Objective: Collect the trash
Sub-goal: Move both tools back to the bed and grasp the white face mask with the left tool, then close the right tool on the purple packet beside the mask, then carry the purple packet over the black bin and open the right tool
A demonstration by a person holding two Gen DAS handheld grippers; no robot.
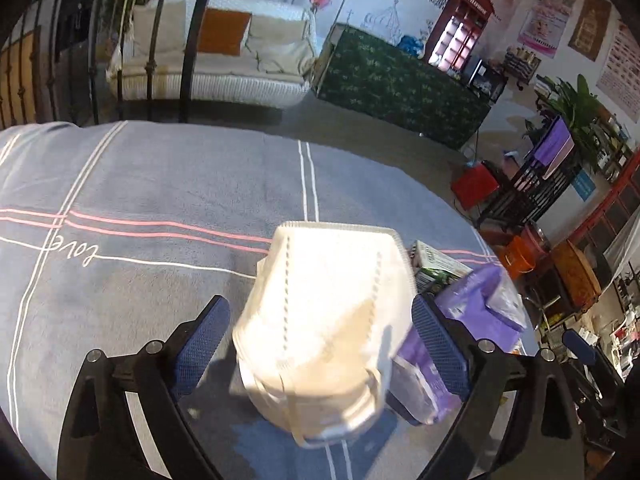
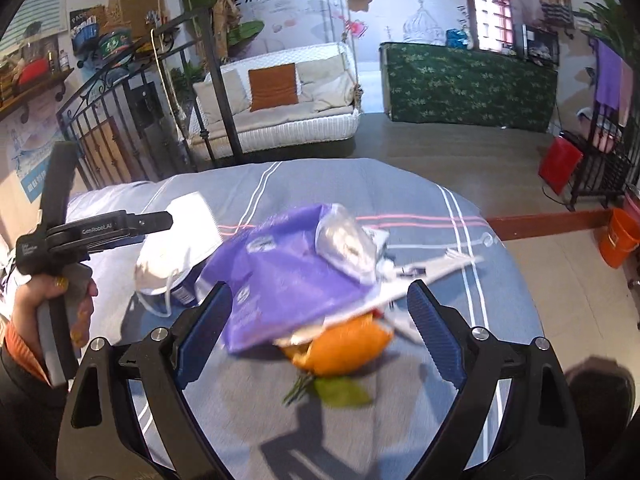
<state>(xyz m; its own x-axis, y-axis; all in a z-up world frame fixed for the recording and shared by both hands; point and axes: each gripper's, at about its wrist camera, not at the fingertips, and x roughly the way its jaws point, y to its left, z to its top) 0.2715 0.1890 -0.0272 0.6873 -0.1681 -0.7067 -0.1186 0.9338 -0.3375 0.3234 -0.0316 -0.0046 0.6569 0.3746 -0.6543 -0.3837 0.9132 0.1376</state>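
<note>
Risk sits mostly with the white face mask (image 1: 324, 320), which lies on the grey-blue tablecloth (image 1: 140, 184) between the spread jaws of the left gripper (image 1: 320, 344). Neither blue pad seems to press on it, so nothing is held there. The mask is soft and domed; I judge that a closing pinch could fold it flat and squeeze it forward out of the jaws, or catch only a strap. Just beyond the left gripper's right-hand finger lies the purple wrapper (image 1: 476, 308), close enough that the same squeeze might nip it too and drag the pile.

The right gripper (image 2: 320, 328) is also wide open and empty, with the purple wrapper (image 2: 288, 272), a clear plastic piece (image 2: 348, 240) and an orange peel (image 2: 344, 348) heaped between and just ahead of its jaws, a green leaf (image 2: 344, 394) nearer the camera. That heap is loose and layered; a grip on the slick wrapper alone would likely leave peel and leaf behind, or scatter them toward the table edge off to the right. The two tools work near each other, so a collision over the wrapper is possible
</note>
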